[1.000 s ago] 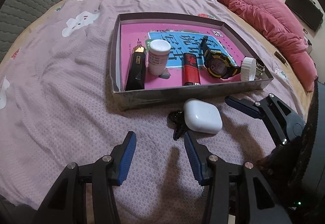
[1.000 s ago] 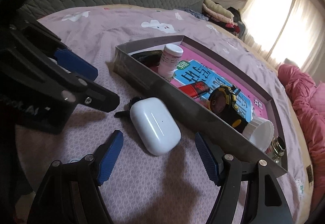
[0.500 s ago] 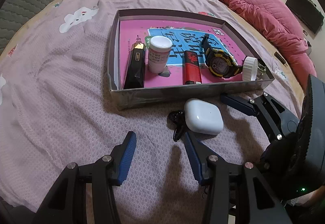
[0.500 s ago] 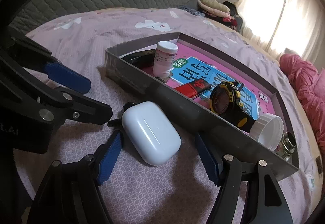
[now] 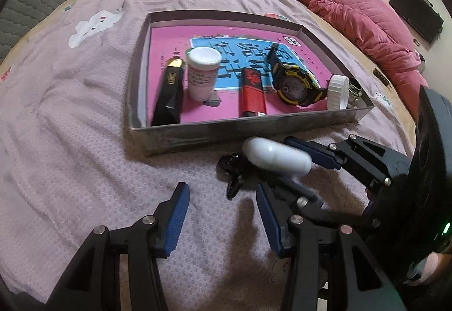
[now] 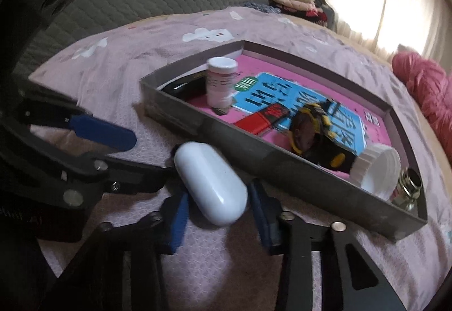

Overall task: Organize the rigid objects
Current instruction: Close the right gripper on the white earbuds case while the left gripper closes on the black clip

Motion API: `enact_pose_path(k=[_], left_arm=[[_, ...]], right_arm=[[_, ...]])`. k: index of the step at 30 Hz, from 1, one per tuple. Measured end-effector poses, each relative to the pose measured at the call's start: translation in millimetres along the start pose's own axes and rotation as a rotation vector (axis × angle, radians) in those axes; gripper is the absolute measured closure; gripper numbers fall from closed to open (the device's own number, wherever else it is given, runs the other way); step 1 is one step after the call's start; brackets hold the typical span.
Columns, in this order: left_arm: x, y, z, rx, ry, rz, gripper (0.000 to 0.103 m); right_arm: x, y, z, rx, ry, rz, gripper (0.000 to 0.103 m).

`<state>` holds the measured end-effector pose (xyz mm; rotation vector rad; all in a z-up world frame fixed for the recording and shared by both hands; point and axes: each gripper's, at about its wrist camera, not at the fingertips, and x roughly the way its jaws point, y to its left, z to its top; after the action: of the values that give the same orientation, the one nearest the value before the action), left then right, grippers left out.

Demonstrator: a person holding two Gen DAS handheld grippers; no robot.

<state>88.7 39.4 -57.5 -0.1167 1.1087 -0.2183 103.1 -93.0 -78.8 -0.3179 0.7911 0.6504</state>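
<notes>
Right gripper (image 6: 217, 215) closing on the white earbud case (image 6: 210, 186), just outside the tray (image 6: 237, 141).

Its 2 pads look pressed against the case's sides, so it can be lifted in. The left gripper (image 5: 223, 220) waits half open, empty. Beyond, bottle (image 5: 203, 72), lighter (image 5: 252, 93) and watch (image 5: 293, 85) lie in a row.

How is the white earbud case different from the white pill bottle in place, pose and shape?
The white earbud case is outside the tray, on the bedspread, between the closing jaws of the right gripper; the white pill bottle is inside the tray. The case lies tilted on its side; the bottle stands upright. The case is a rounded pebble shape; the bottle is a cylinder with a printed label. Both are white.
</notes>
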Motion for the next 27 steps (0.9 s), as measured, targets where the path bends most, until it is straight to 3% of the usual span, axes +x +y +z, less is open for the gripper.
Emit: enact_pose_path(k=[14, 27], left_arm=[[20.1, -11.3, 8.3, 0.056, -0.013, 0.010, 0.055], [31.6, -15.3, 14.6, 0.076, -0.029, 0.008, 0.071]], right_arm=[[-11.8, -33.6, -6.8, 0.164, 0.027, 0.078, 0.068], [-9.9, -37.6, -7.0, 0.193, 0.042, 0.101, 0.068]])
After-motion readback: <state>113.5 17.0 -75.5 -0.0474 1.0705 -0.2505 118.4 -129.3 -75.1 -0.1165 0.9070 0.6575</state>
